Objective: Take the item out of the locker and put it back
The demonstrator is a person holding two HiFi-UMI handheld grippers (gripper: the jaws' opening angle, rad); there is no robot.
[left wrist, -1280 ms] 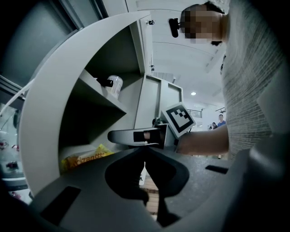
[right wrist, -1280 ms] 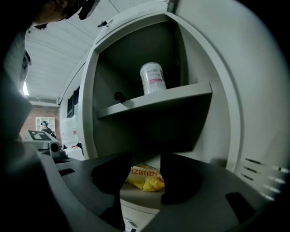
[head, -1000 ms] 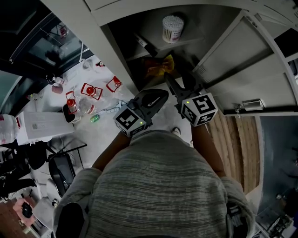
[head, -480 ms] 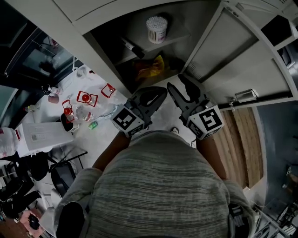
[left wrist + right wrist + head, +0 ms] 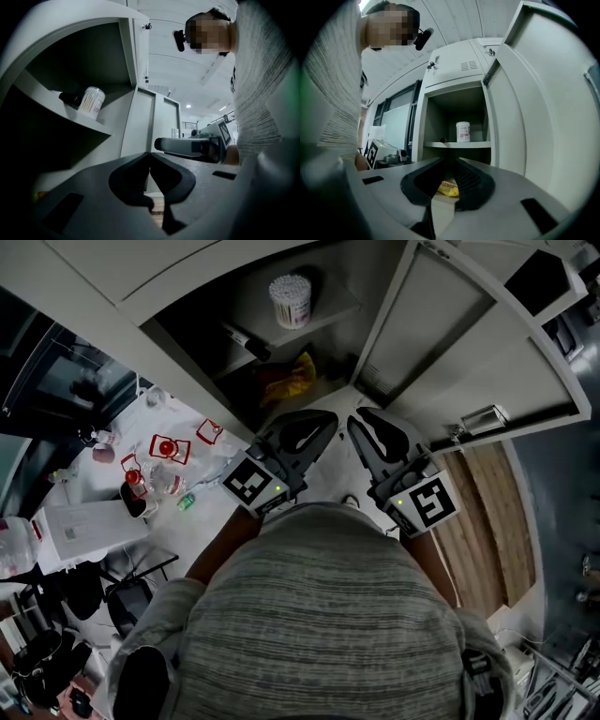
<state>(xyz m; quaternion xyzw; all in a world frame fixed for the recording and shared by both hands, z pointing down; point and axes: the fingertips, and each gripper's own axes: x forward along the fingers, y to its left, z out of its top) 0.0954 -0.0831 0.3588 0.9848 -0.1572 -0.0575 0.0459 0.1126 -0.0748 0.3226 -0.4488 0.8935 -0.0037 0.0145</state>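
Right gripper: empty, jaws just closing to a narrow gap; left gripper pressed together.
Bag upper centre, low in locker; suggest respreading wide and entering level.

Bright room, shadowed locker interior, fisheye-warped edges.

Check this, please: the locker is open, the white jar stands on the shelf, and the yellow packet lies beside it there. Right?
Not quite: the yellow packet lies below the shelf, not beside the white jar, as the right gripper view shows.
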